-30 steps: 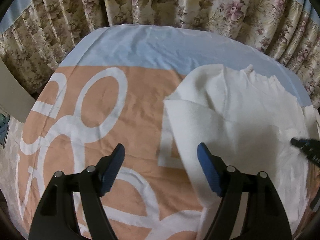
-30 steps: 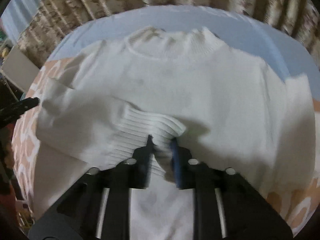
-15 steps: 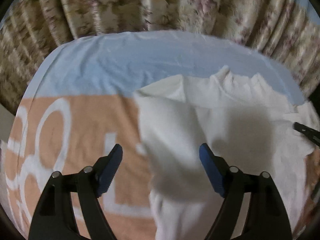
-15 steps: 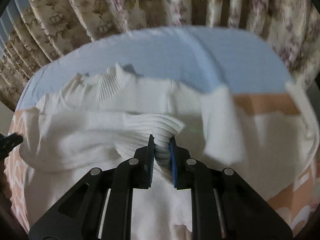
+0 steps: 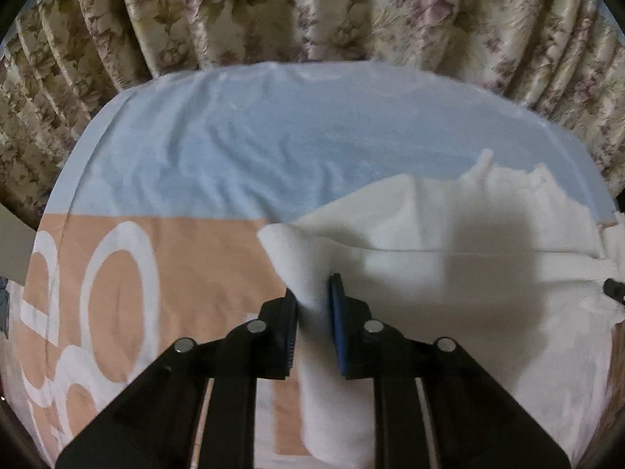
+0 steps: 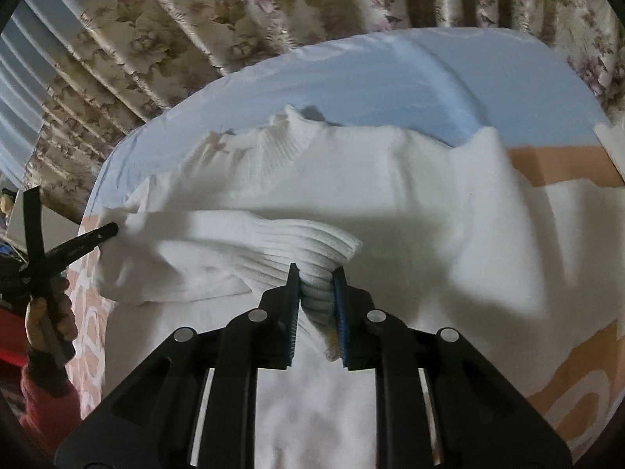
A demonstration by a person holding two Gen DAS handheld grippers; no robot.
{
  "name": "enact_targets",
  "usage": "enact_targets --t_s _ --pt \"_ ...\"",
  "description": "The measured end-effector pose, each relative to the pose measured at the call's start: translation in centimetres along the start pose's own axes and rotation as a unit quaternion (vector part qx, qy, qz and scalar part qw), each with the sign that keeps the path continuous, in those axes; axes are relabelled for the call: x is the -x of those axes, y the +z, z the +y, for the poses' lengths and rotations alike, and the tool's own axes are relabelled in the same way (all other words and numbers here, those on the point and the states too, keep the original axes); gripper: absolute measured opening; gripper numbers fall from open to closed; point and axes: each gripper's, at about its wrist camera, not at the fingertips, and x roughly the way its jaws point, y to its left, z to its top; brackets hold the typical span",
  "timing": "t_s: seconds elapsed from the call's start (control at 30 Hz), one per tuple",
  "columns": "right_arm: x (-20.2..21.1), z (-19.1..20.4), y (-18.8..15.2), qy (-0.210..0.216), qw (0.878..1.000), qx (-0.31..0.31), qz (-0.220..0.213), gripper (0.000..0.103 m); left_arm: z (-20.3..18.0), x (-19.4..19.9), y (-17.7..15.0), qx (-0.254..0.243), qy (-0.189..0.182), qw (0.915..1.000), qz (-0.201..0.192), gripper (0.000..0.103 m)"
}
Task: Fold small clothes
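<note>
1. Two grips hold one white sweater [image 6: 390,203], which lies on the bed sheet [image 5: 273,148] near the floral curtain [image 5: 312,8].
2. My left gripper [image 5: 313,305] pinches its left edge.
3. My right gripper [image 6: 315,293] clamps the ribbed cuff [image 6: 312,242].

Readable text: none that I can make out from here.
Bedsheet [image 5: 164,250]: big white ring and loop shapes on the orange band; they could be parts of letters or numerals, but no word reads.
Sweater [image 6: 410,203], lying on the bedsheet: plain white, no label or brand showing.
</note>
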Motion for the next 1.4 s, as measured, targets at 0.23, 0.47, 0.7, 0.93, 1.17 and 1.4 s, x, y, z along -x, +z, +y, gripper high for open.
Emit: enact_targets --t_s 0.23,0.47,0.7,0.93,1.17,1.4 --pt "-2.3 -1.9 0.3 -0.067 0.997 0.009 -0.028 0.017 3.4 4.0 -2.4 0.029 0.014 0.9985 -0.043 0.073" --pt "-1.8 -2.0 1.2 -0.117 0.993 -0.004 -0.036 0.024 0.9 5.2 -3.6 -0.01 0.027 0.9985 -0.046 0.073" --pt "2.4 -2.7 0.1 -0.118 0.989 -0.022 -0.089 0.046 -4.8 3.9 -2.6 -0.064 0.004 0.9965 -0.054 0.074" --pt "-1.3 -0.5 -0.7 -0.1 0.992 0.05 -0.057 0.047 -4.7 0.5 -3.9 -0.042 0.021 0.9986 -0.024 0.077" --pt "1.1 -1.4 -1.6 -0.061 0.994 0.06 -0.073 0.046 -3.7 1.7 -4.1 0.004 0.015 0.9998 -0.013 0.086" --pt "8.5 -7.5 -0.8 -0.12 0.98 0.016 -0.158 0.047 -9.5 4.6 -2.7 -0.028 0.007 0.9982 -0.053 0.095"
